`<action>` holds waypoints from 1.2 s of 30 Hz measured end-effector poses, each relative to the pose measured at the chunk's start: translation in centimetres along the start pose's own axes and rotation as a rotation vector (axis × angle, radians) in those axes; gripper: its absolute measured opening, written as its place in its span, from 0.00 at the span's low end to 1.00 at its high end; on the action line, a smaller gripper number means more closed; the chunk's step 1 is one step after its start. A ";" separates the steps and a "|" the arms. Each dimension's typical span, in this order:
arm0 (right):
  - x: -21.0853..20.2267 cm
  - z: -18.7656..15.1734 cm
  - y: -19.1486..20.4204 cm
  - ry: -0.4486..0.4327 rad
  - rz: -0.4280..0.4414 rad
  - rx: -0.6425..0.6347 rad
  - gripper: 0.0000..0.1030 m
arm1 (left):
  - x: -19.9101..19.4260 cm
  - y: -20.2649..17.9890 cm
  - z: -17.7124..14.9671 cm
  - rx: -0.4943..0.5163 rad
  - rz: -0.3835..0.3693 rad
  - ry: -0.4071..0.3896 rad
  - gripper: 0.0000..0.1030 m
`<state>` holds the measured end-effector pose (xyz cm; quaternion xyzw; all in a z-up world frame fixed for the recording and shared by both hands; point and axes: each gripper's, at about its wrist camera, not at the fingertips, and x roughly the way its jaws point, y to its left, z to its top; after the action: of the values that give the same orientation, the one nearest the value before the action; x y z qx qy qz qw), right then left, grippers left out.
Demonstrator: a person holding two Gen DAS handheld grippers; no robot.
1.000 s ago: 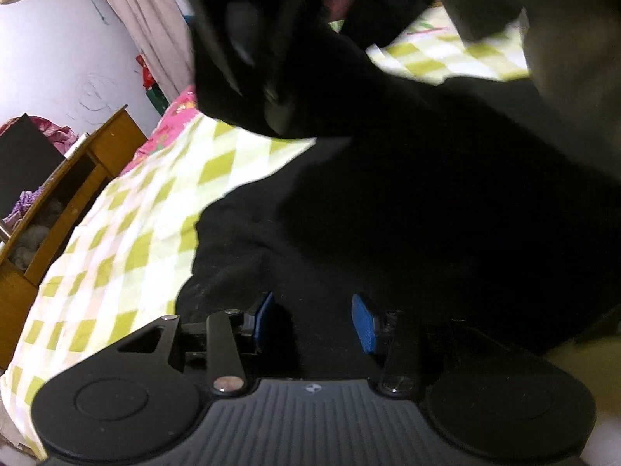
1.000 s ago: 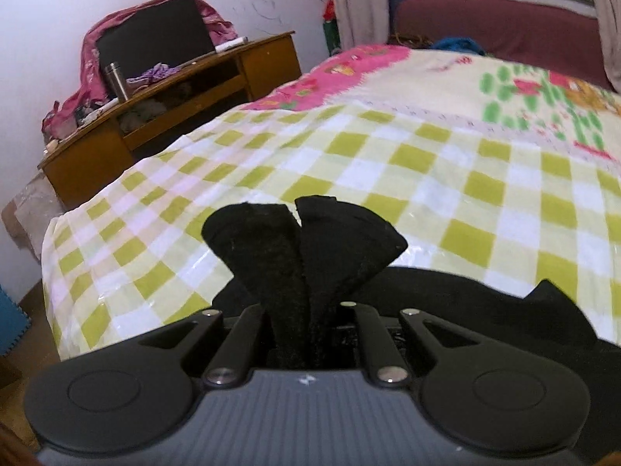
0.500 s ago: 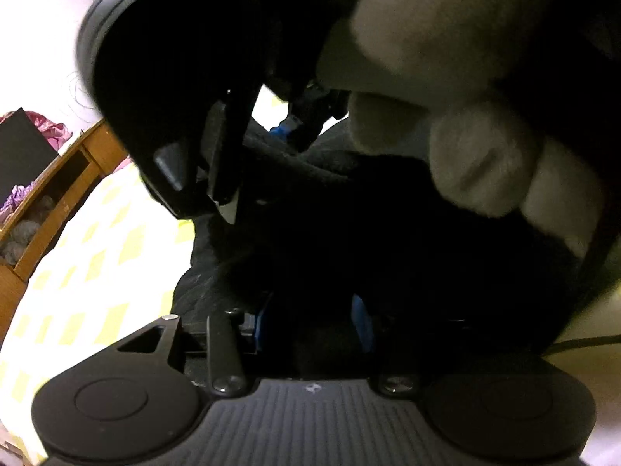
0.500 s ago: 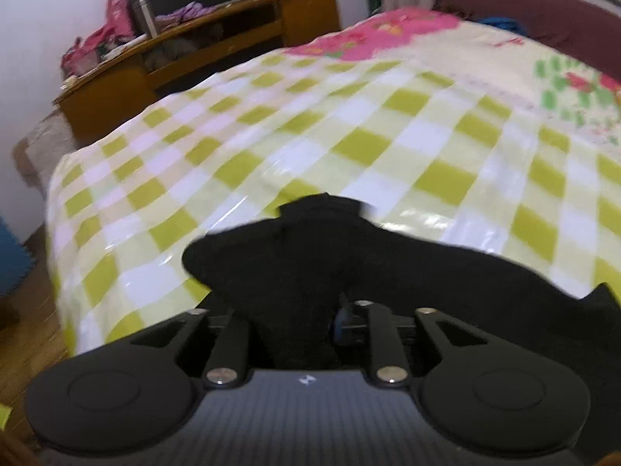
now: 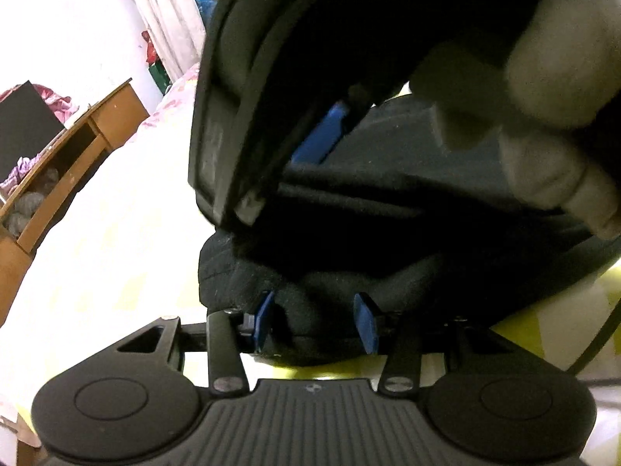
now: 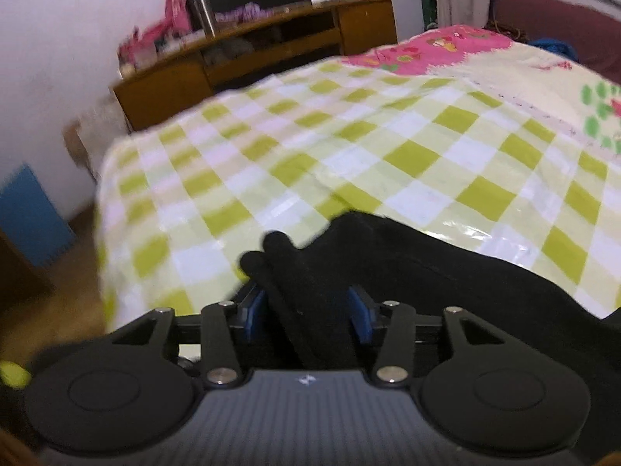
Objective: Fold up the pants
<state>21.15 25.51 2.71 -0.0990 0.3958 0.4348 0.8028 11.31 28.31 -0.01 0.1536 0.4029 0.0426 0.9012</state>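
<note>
Broadly, the bed (image 6: 388,147) carried the black pants (image 6: 446,268) near its edge. Fabric lay between the right gripper (image 6: 306,312) as its jaws were opening, while the left gripper (image 5: 316,320) stood spread around a fold.

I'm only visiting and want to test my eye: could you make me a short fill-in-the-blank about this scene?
1. The pants are ____ in colour.
2. They lie on a bed cover checked white and ____.
3. The pads of the right gripper are ____.
4. The desk beyond the bed is made of ____.

Missing: black; green; blue; wood
</note>
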 end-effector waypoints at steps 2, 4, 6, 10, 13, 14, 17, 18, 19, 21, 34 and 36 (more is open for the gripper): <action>1.3 0.1 0.2 0.035 0.002 0.017 0.23 | 0.0 -0.3 0.1 0.010 0.006 -0.008 0.58; 2.0 0.4 0.4 0.055 0.026 0.037 0.23 | -0.4 -0.3 0.0 -0.003 0.004 -0.011 0.58; 2.2 0.5 0.9 0.055 0.030 0.028 0.27 | -0.8 -0.2 -0.3 -0.015 0.005 -0.004 0.58; 2.5 0.5 0.2 0.074 0.138 0.138 0.44 | -1.5 -0.1 -0.8 0.008 0.026 0.015 0.58; 1.2 0.9 -0.5 0.037 0.192 0.206 0.43 | -2.8 0.2 -1.1 0.019 0.038 0.037 0.58; 0.3 0.8 -1.0 0.006 0.192 0.228 0.43 | -3.3 0.3 -0.9 0.025 0.050 0.041 0.58; -2.9 0.2 -3.6 -0.069 0.145 0.321 0.43 | -4.4 0.6 0.2 0.056 0.087 0.024 0.58; -4.2 -0.4 -5.0 -0.085 0.112 0.357 0.43 | -4.8 0.4 0.8 0.069 0.100 0.010 0.58; -5.6 -1.2 -6.5 -0.099 0.063 0.393 0.43 | -5.1 0.2 1.5 0.082 0.114 -0.008 0.58; -8.5 -3.3 -9.8 -0.115 -0.059 0.461 0.43 | -5.5 -0.4 3.1 0.099 0.125 -0.048 0.58; -15.9 -20.0 -25.8 -0.097 -0.083 0.992 0.47 | 1.1 -12.8 6.0 0.303 0.019 -0.032 0.63; -14.9 -21.3 -26.6 -0.105 -0.012 1.046 0.50 | 1.1 -13.5 6.7 0.351 0.034 -0.027 0.63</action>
<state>25.52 -10.47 -5.62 0.3347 0.5185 0.1787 0.7663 16.42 14.04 -0.80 0.3157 0.3895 -0.0154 0.8651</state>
